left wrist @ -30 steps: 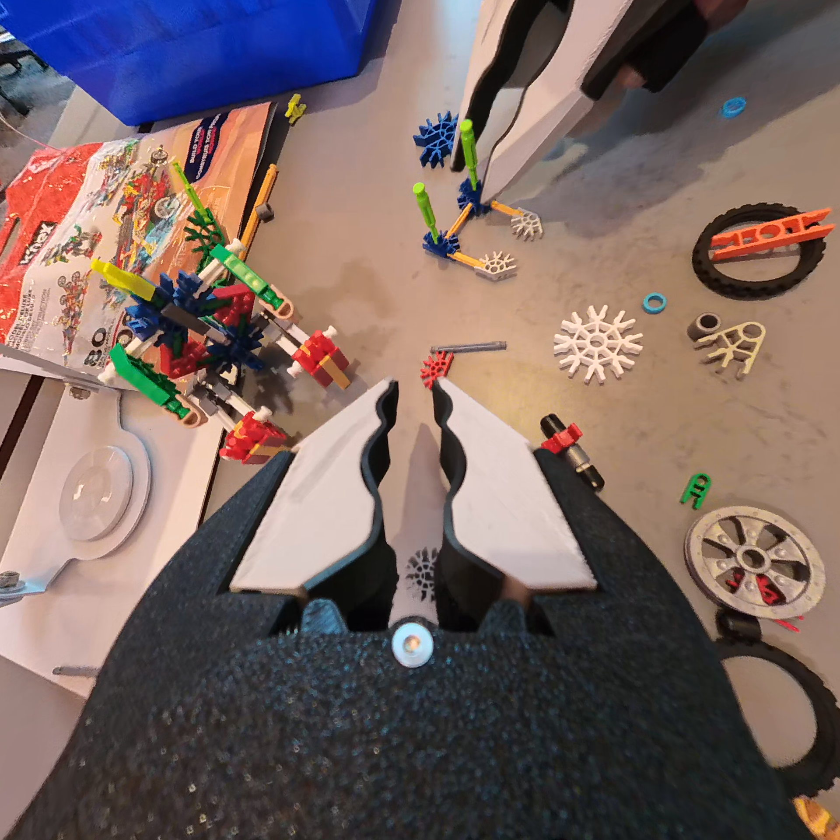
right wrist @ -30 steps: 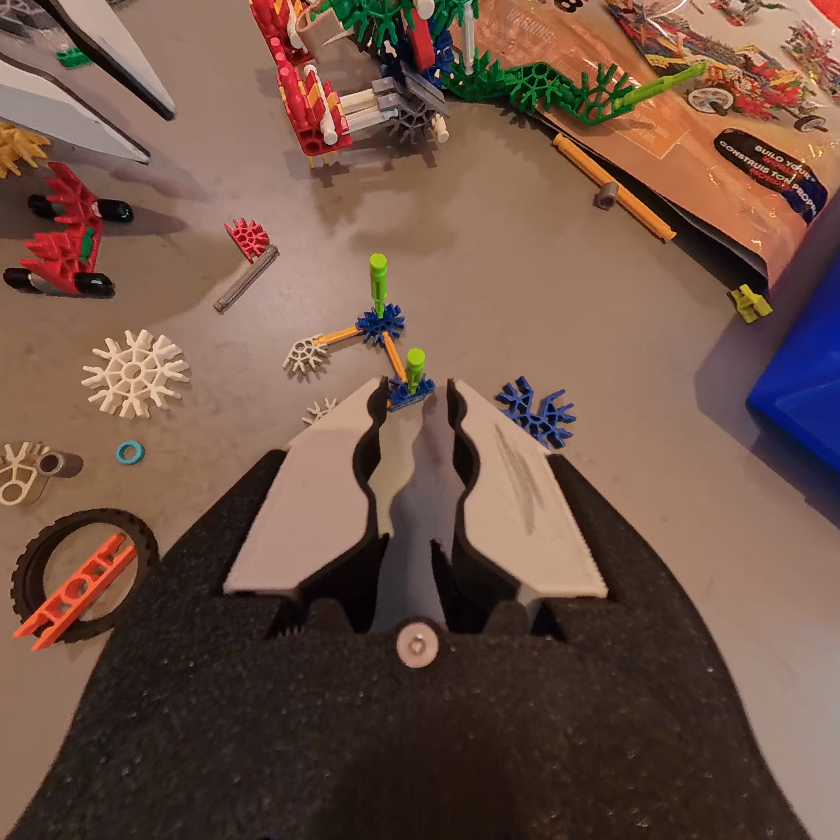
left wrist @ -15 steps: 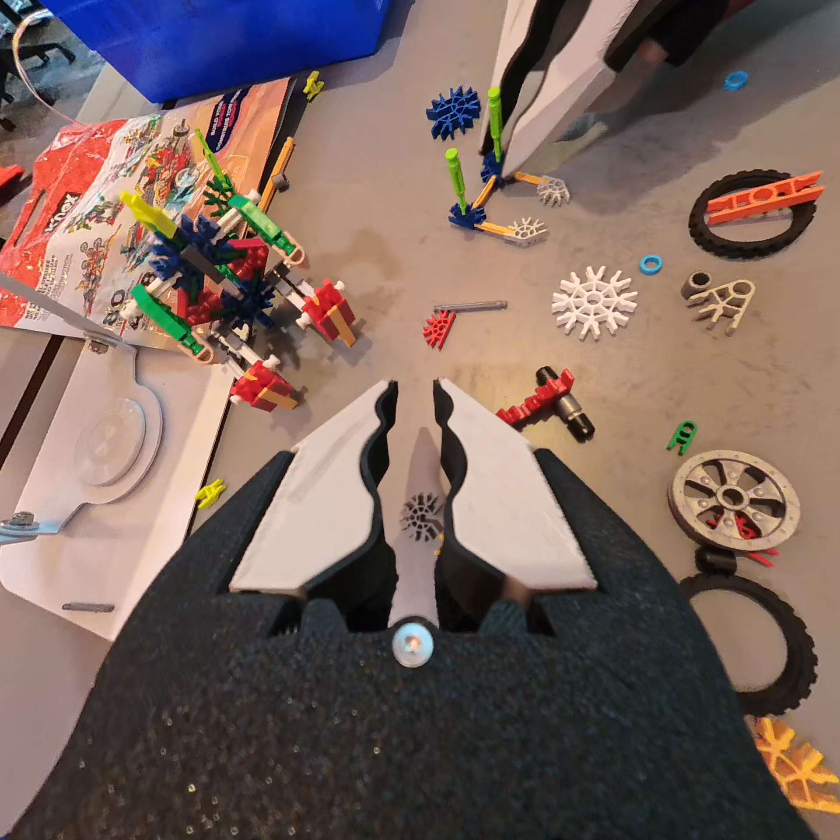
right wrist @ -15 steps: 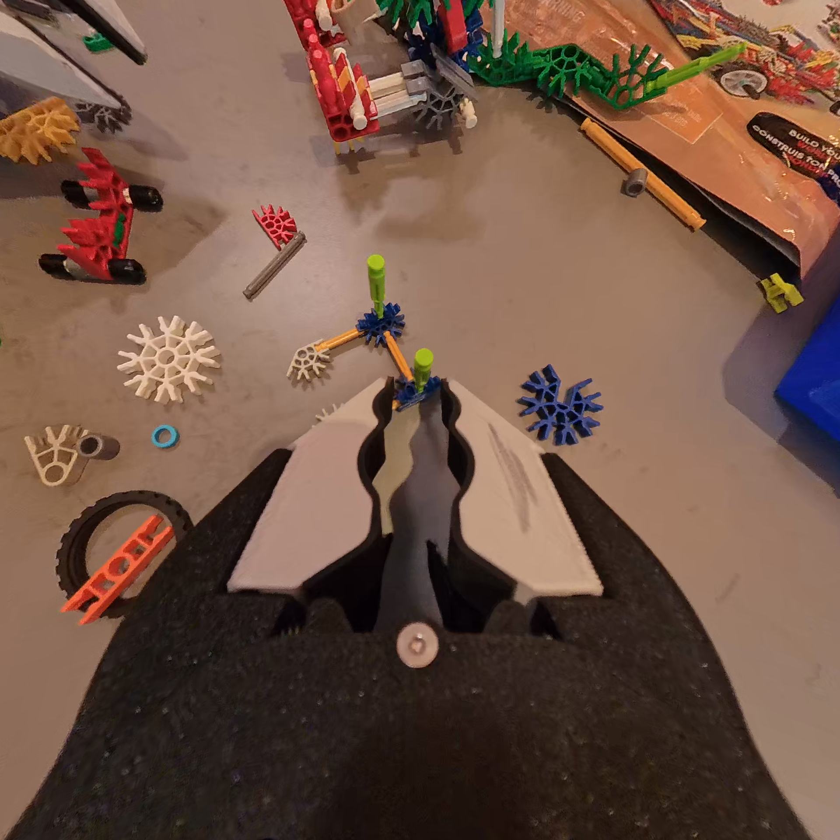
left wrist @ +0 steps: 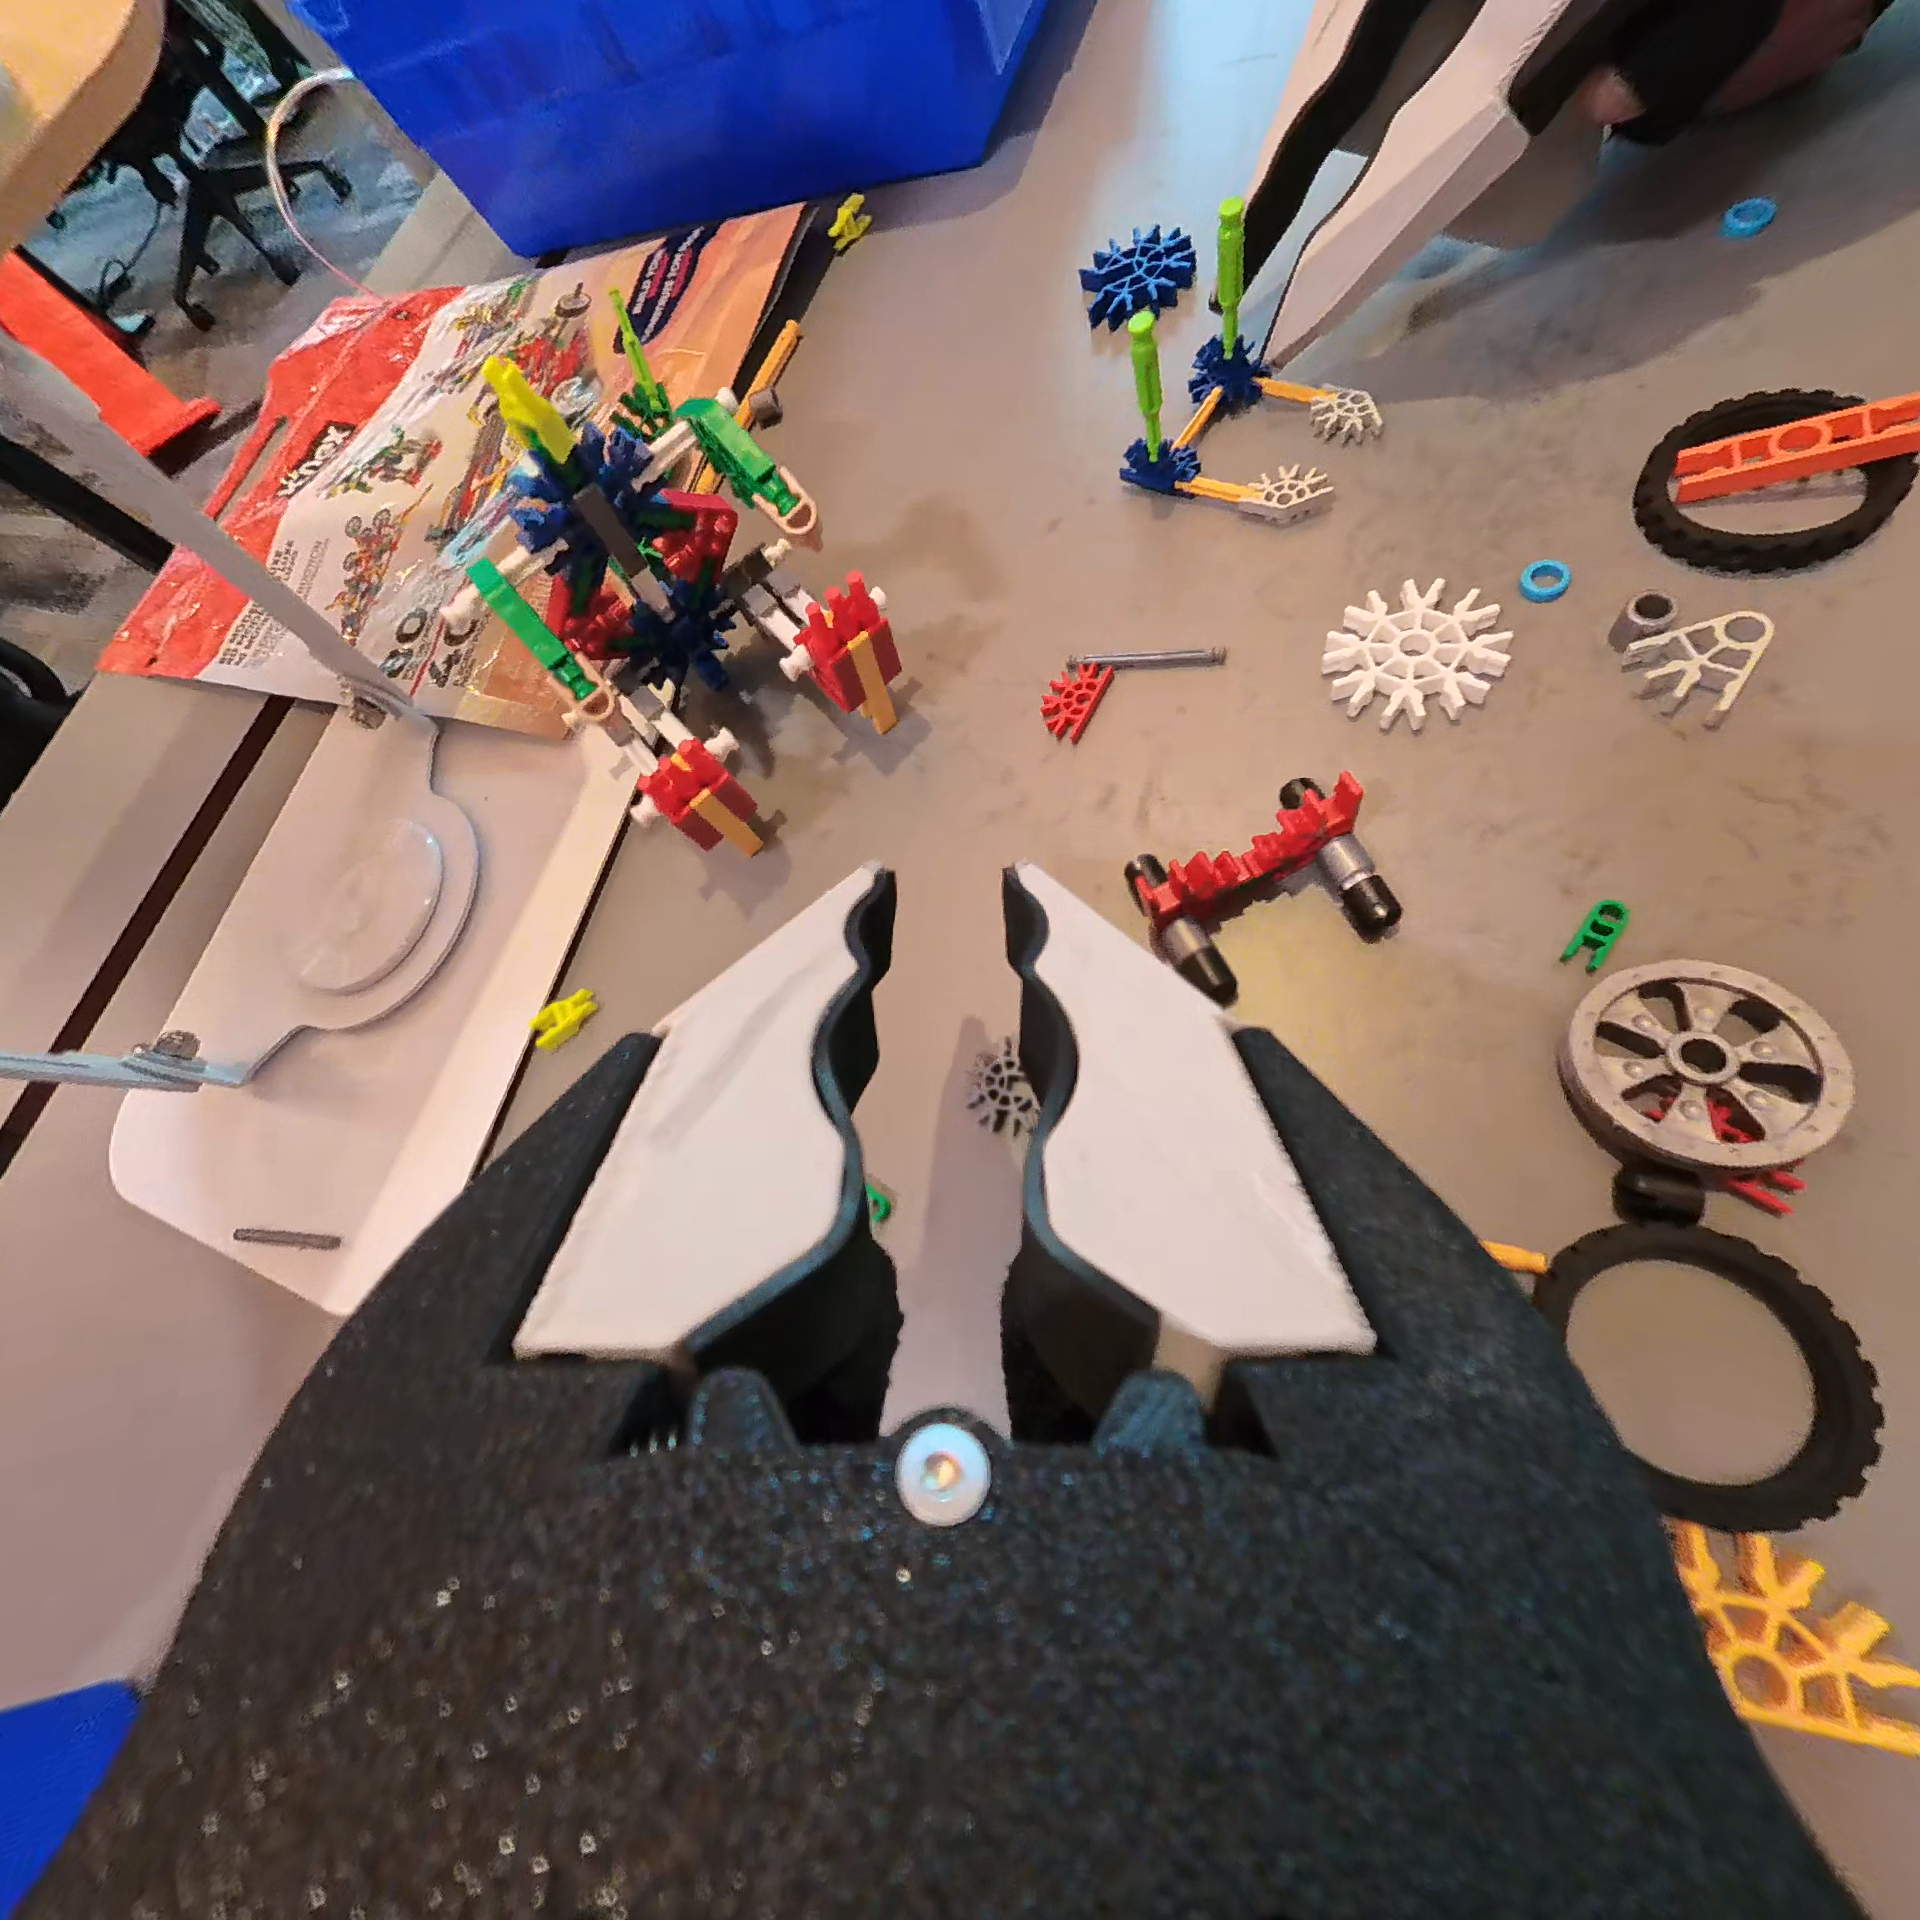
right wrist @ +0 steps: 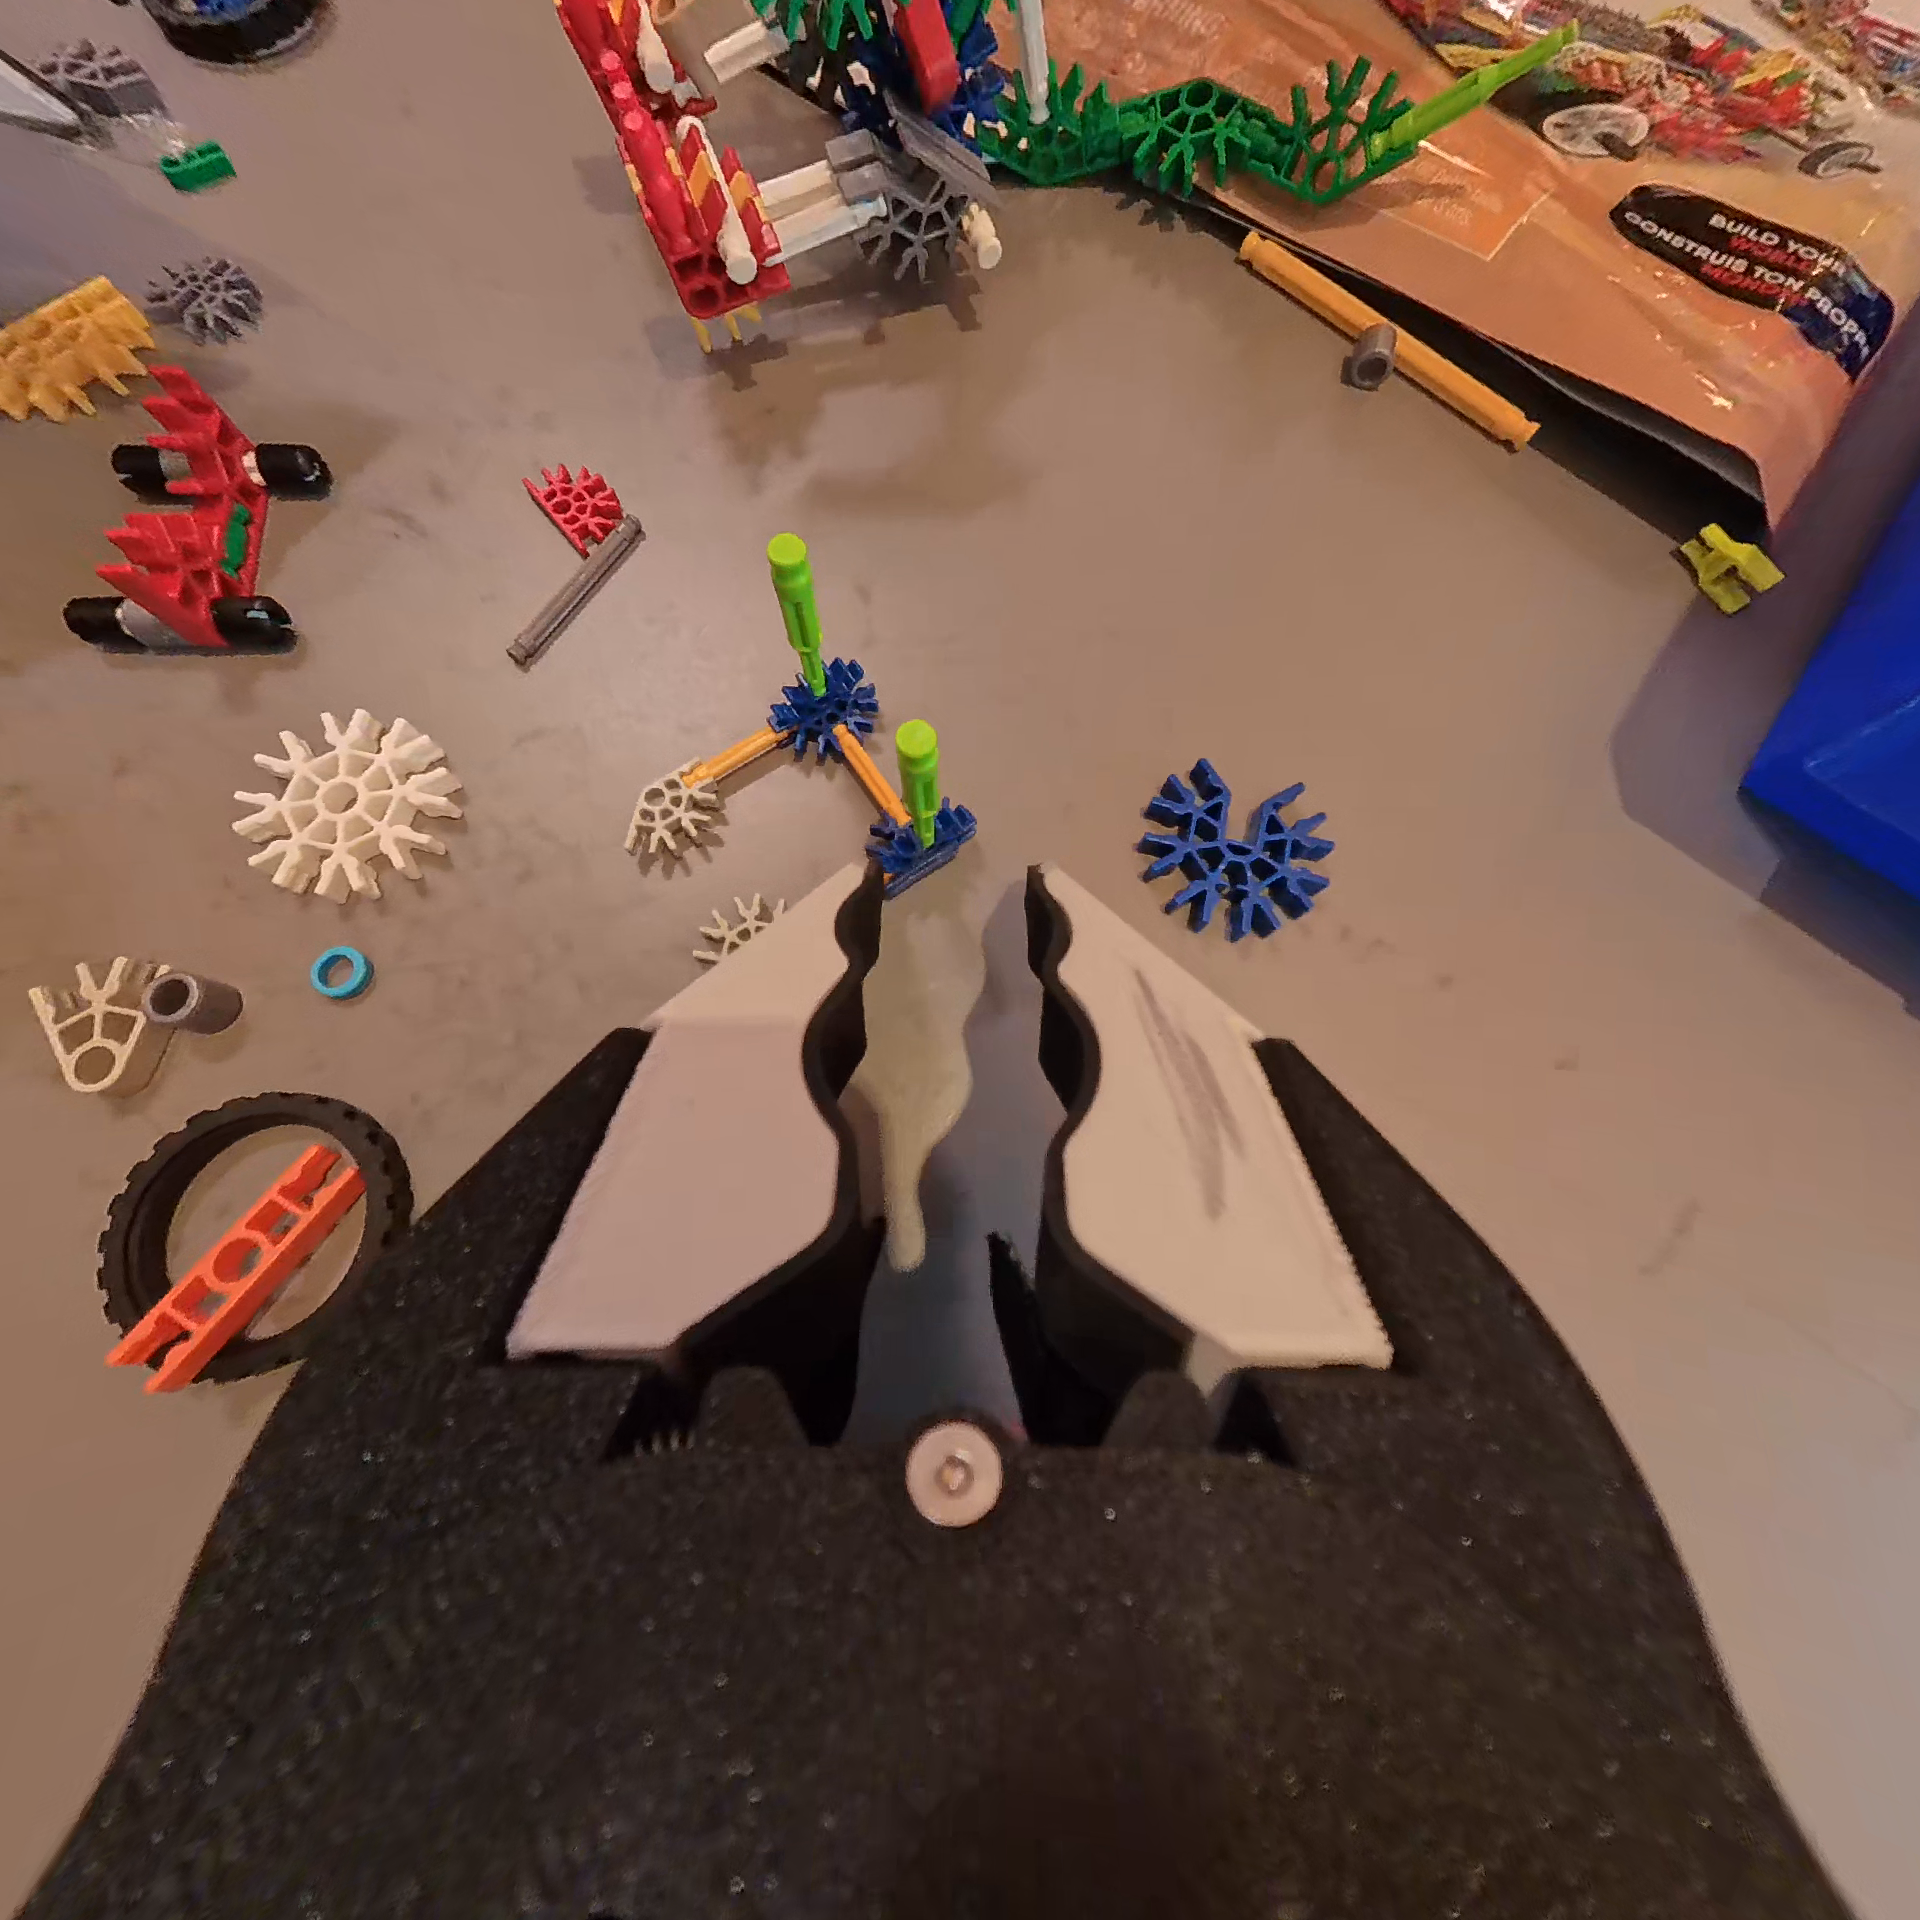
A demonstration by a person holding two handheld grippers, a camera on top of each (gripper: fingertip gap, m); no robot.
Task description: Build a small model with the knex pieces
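My left gripper [left wrist: 948,883] hangs above the grey table [left wrist: 987,436], jaws slightly parted and empty; a grey snowflake connector [left wrist: 1000,1086] lies below them. My right gripper [right wrist: 951,883] is parted wider, empty, its tips just beside the near blue connector [right wrist: 920,844] of the small rod assembly [right wrist: 821,727].

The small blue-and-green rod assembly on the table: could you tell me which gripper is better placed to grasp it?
Probably the right gripper: its open jaws sit right at the rod assembly. The left gripper is open, well short of it.
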